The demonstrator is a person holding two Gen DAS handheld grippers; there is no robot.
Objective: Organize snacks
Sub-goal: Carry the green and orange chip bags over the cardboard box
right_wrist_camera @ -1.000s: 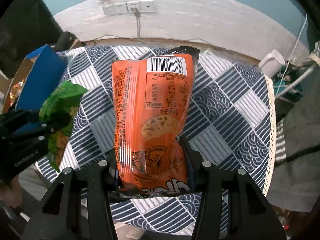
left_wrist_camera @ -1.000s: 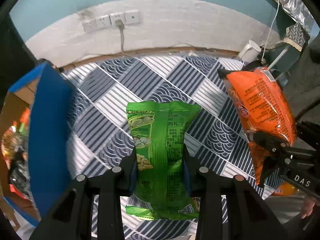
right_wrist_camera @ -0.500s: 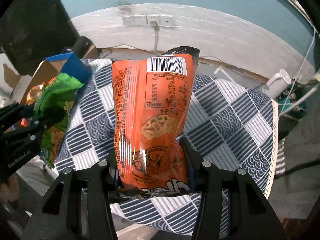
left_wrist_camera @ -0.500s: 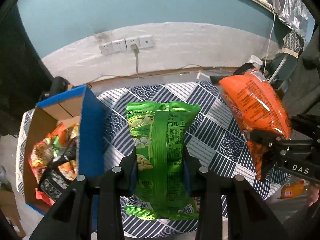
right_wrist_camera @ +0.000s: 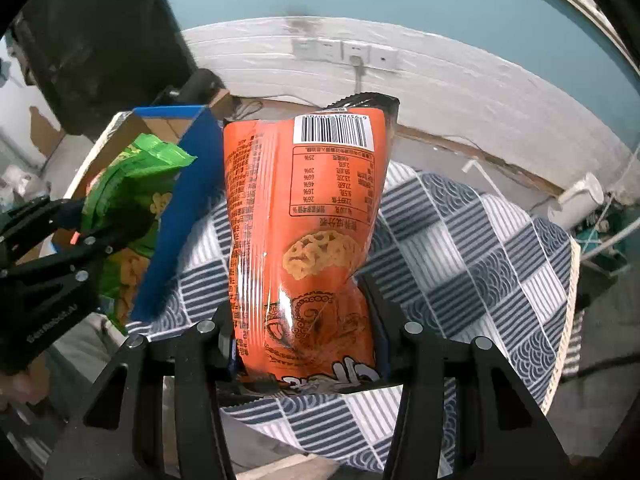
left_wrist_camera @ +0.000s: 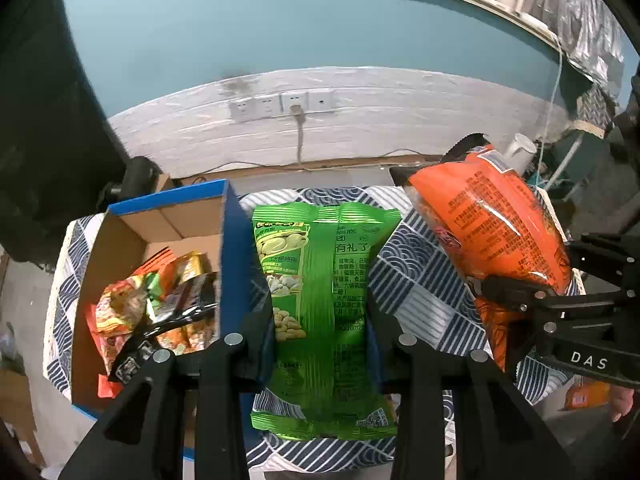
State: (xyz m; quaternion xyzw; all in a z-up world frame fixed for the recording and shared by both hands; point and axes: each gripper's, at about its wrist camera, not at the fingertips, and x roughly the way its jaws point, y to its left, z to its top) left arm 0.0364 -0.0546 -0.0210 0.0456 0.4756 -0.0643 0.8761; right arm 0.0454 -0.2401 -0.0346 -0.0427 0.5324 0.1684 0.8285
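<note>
A green snack bag [left_wrist_camera: 326, 304] hangs clamped in the left tongs [left_wrist_camera: 320, 320] above the patterned tabletop [left_wrist_camera: 416, 280], just right of a blue cardboard box [left_wrist_camera: 230, 248] holding other snack packets [left_wrist_camera: 160, 304]. To its right, the right tongs [right_wrist_camera: 304, 320] grip an orange snack bag [right_wrist_camera: 304, 216], barcode end up, over the same cloth.
</note>
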